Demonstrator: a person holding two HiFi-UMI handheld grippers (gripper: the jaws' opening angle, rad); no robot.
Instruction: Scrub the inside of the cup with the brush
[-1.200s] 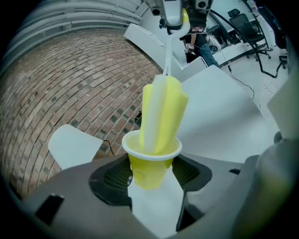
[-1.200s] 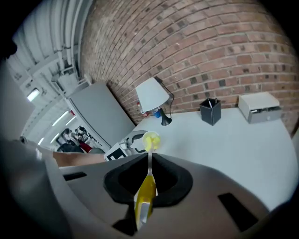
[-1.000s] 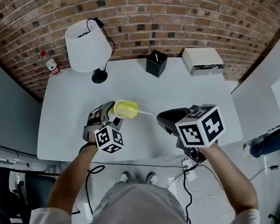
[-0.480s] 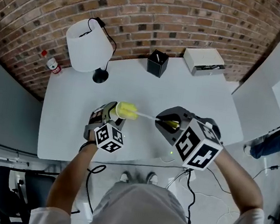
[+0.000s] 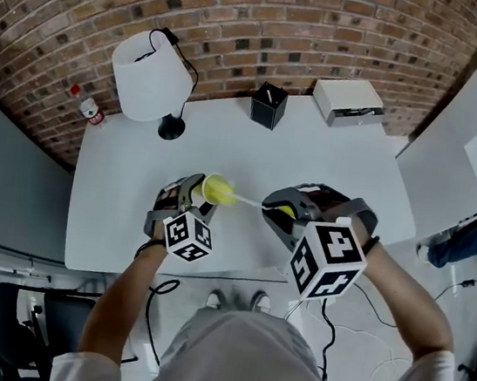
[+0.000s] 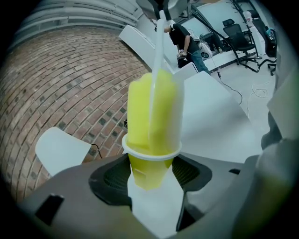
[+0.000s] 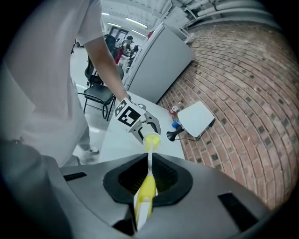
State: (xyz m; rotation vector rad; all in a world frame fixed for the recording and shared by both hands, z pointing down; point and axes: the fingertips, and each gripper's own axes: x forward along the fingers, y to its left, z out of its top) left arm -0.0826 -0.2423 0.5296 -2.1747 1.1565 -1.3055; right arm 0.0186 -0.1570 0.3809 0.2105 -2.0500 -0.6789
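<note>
My left gripper [image 5: 186, 202] is shut on a clear plastic cup [image 6: 154, 116], held above the white table [image 5: 124, 187] with its mouth turned toward the right. The yellow sponge head of the brush [image 5: 216, 190] sits inside the cup; through the wall it shows as a yellow mass [image 6: 142, 112]. The brush's thin white stem [image 5: 248, 201] runs right to my right gripper [image 5: 281, 212], which is shut on the yellow handle [image 7: 145, 196]. In the right gripper view the cup's mouth [image 7: 152, 139] faces me with the left gripper [image 7: 140, 125] behind it.
A white lamp [image 5: 151, 76] stands at the table's back left, with a small bottle [image 5: 88, 111] beside it. A black box [image 5: 268, 105] and a white device [image 5: 348, 102] sit along the back edge by the brick wall. Cables hang off the front edge [image 5: 322, 285].
The right gripper has rolled and shifted left, pushing the brush head further into the cup. The left gripper has held nearly still.
</note>
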